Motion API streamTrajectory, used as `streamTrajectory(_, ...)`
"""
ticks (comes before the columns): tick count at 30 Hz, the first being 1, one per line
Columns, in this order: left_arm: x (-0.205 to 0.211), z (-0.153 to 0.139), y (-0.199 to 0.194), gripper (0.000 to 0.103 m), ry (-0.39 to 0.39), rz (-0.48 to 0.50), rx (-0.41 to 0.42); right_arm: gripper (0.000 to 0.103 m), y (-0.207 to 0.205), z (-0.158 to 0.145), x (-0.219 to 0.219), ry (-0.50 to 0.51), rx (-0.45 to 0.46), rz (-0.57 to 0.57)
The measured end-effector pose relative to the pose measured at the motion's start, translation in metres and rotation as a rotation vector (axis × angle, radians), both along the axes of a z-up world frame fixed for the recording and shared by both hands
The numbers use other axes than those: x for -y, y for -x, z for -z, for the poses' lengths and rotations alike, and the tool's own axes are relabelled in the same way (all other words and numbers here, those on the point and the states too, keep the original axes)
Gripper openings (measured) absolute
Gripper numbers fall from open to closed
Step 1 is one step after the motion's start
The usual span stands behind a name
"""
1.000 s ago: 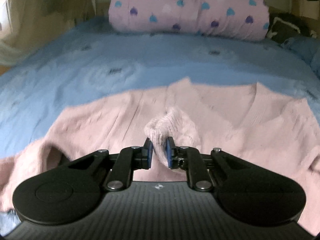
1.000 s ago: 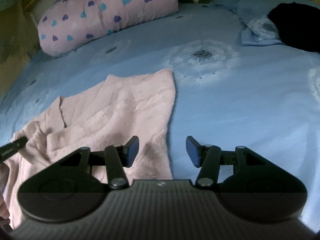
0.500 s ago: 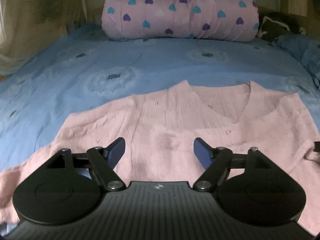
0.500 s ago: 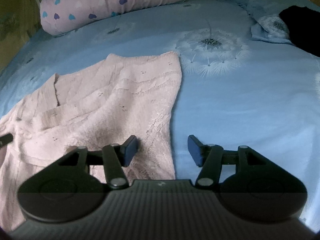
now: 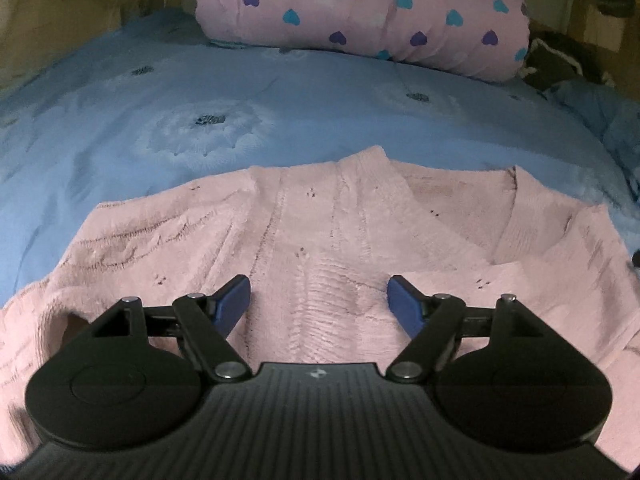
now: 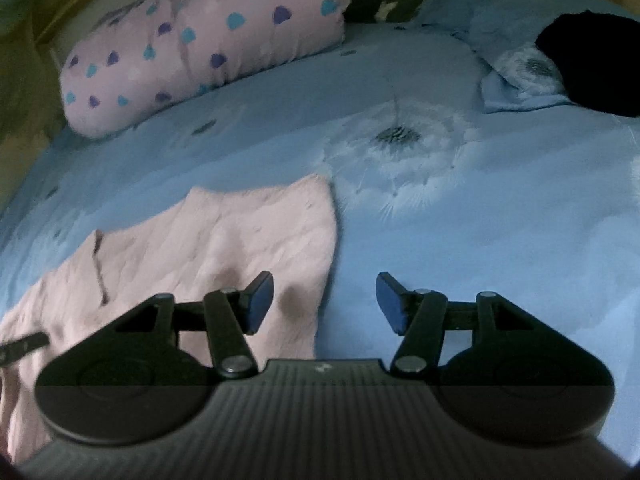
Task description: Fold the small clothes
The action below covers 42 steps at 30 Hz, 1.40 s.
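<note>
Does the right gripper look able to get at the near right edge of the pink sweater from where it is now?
Probably yes: the right gripper is open, the pink sweater edge lies just ahead between its fingers, nothing covering it.

the pink sweater (image 5: pixel 320 240) is a soft knit, fuzzy and ribbed, matt all over. the blue bedsheet (image 5: pixel 280 112) under it looks like smooth woven cloth with a faint sheen. the heart-print quilt roll (image 5: pixel 360 12) is puffy, matt cloth. the left hand-held gripper (image 5: pixel 319 300) has a matt black ridged plastic body, shiny metal pivot pins and blue rubbery-looking pads (image 5: pixel 234 300).
</note>
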<state>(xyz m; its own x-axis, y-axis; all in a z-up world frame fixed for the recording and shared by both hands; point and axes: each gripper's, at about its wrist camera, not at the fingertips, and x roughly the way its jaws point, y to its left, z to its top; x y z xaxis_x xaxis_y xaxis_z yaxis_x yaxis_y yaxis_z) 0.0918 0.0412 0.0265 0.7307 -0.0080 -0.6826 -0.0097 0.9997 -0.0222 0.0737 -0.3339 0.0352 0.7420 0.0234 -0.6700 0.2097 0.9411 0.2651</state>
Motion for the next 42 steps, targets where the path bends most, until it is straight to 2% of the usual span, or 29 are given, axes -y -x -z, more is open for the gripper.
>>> streamTrajectory(1,0.000,0.002,0.000,0.089,-0.013,0.000,0.003,0.059,-0.003,0.002,0.003,-0.009,0.000,0.012)
streamTrajectory(4,-0.004,0.007,0.002,0.091,-0.013,0.017,0.006,0.059,-0.010,0.008,0.005,-0.034,0.005,-0.001)
streamTrajectory(8,-0.008,0.014,0.006,0.090,0.010,0.065,0.038,0.059,-0.017,0.016,-0.002,0.025,0.006,-0.040)
streamTrajectory(11,-0.004,0.015,0.005,0.078,0.029,0.113,0.035,0.063,-0.021,0.023,-0.007,0.058,0.010,-0.055)
streamTrajectory(13,0.000,0.016,0.006,0.059,0.024,0.142,0.041,0.072,-0.024,0.024,-0.010,0.070,0.011,-0.065)
streamTrajectory(14,0.001,0.016,0.006,0.054,0.036,0.156,0.043,0.074,-0.026,0.024,-0.011,0.068,0.012,-0.073)
streamTrajectory(16,0.002,0.013,0.007,0.037,0.051,0.158,0.047,0.074,-0.030,0.025,-0.014,0.074,0.016,-0.087)
streamTrajectory(19,0.001,0.008,0.005,0.033,0.093,0.149,0.048,0.074,-0.034,0.024,-0.011,0.046,0.032,-0.122)
streamTrajectory(23,-0.002,0.010,-0.001,0.034,0.120,0.125,0.030,0.073,-0.041,0.024,0.004,-0.121,0.061,-0.137)
streamTrajectory(26,-0.002,0.011,-0.001,0.033,0.126,0.120,0.032,0.067,-0.047,0.028,0.010,-0.168,0.071,-0.130)
streamTrajectory(27,-0.001,0.010,0.000,0.026,0.119,0.119,0.045,0.054,-0.047,0.029,0.011,-0.175,0.076,-0.126)
streamTrajectory(28,0.000,0.007,0.002,0.022,0.110,0.118,0.065,0.021,-0.047,0.030,0.011,-0.164,0.083,-0.111)
streamTrajectory(29,0.002,0.002,0.004,0.022,0.099,0.115,0.086,0.017,-0.047,0.031,0.010,-0.137,0.077,-0.094)
streamTrajectory(31,0.004,-0.012,0.005,0.021,0.067,0.100,0.156,0.014,-0.044,0.030,0.011,-0.136,0.098,-0.087)
streamTrajectory(34,0.002,-0.030,0.003,0.021,0.007,0.056,0.265,0.013,-0.037,0.017,0.004,-0.068,0.189,-0.088)
streamTrajectory(36,-0.003,-0.031,-0.005,0.021,-0.021,0.031,0.280,0.013,-0.033,0.009,0.002,-0.028,0.246,-0.070)
streamTrajectory(38,-0.006,-0.022,-0.012,0.021,-0.039,0.010,0.262,0.013,-0.033,0.007,-0.003,0.036,0.261,-0.058)
streamTrajectory(40,-0.004,-0.010,-0.021,0.023,-0.066,0.025,0.194,0.014,-0.037,0.014,-0.009,0.105,0.243,-0.057)
streamTrajectory(41,-0.002,-0.001,-0.027,0.023,-0.089,0.036,0.145,0.014,-0.041,0.018,-0.011,0.121,0.215,-0.058)
streamTrajectory(42,-0.002,0.007,-0.031,0.029,-0.106,0.036,0.109,0.015,-0.047,0.023,-0.013,0.124,0.169,-0.066)
